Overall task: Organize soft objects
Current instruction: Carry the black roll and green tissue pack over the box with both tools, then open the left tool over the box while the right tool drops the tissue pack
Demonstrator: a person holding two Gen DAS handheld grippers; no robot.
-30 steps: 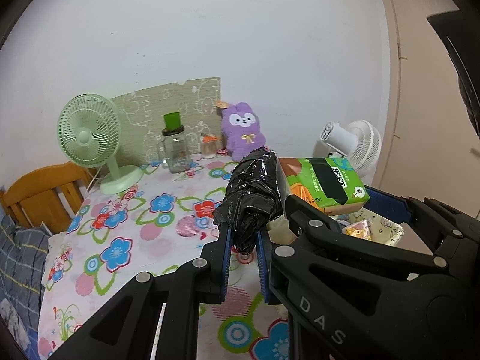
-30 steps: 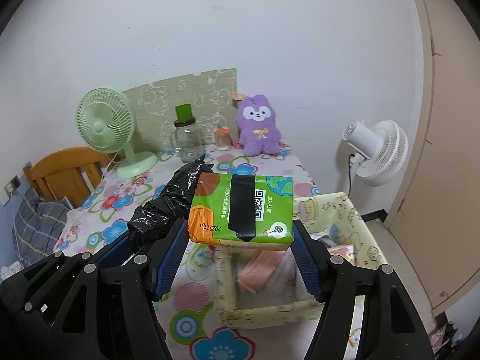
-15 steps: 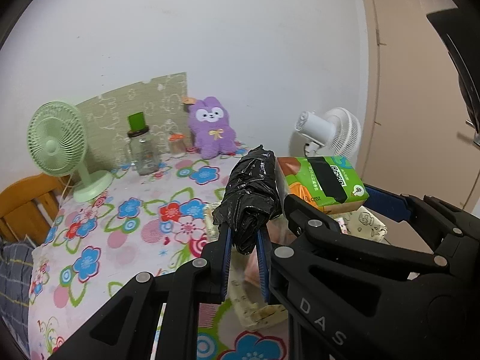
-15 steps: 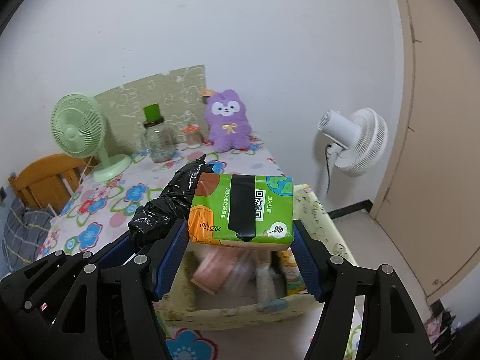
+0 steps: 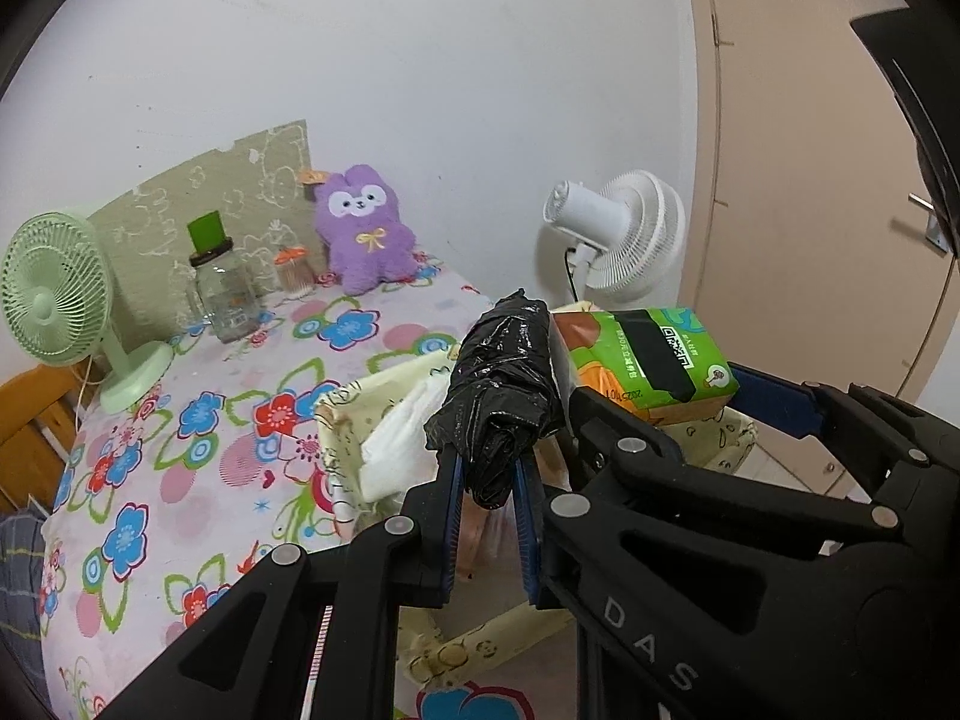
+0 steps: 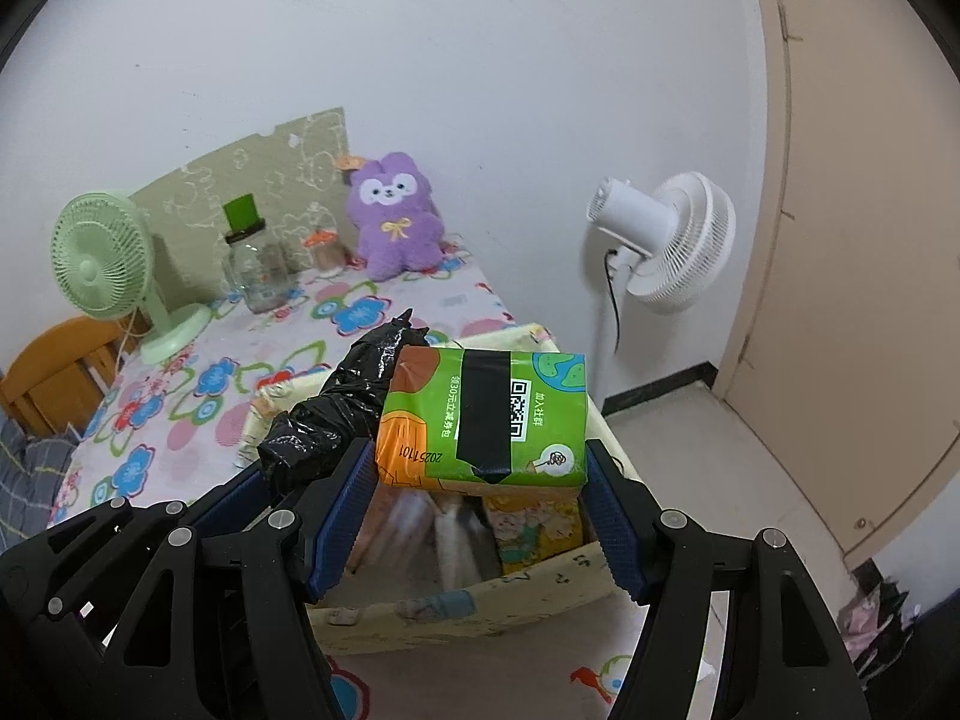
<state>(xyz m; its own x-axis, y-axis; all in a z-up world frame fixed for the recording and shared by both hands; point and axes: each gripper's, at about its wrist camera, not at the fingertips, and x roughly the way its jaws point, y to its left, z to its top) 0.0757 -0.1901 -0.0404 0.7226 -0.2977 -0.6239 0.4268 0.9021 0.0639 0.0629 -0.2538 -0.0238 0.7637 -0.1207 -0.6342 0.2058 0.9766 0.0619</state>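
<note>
Bin (image 6: 456, 606) mouth below partly free; items fill it.

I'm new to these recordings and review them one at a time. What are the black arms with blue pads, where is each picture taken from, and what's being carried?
There is no robot: a person holds one pair of tongs in each hand, with a wide-angle camera on each looking along its two fingers. One picture is from the left hand, the other from the right. The left tongs are shut on a crumpled black plastic bag roll. The right tongs grip a green and orange soft tissue pack across its width. Both hang above a pale yellow fabric basket that already holds soft items, blurred here. It sits on a floral tablecloth with a purple plush toy at the back.
</note>
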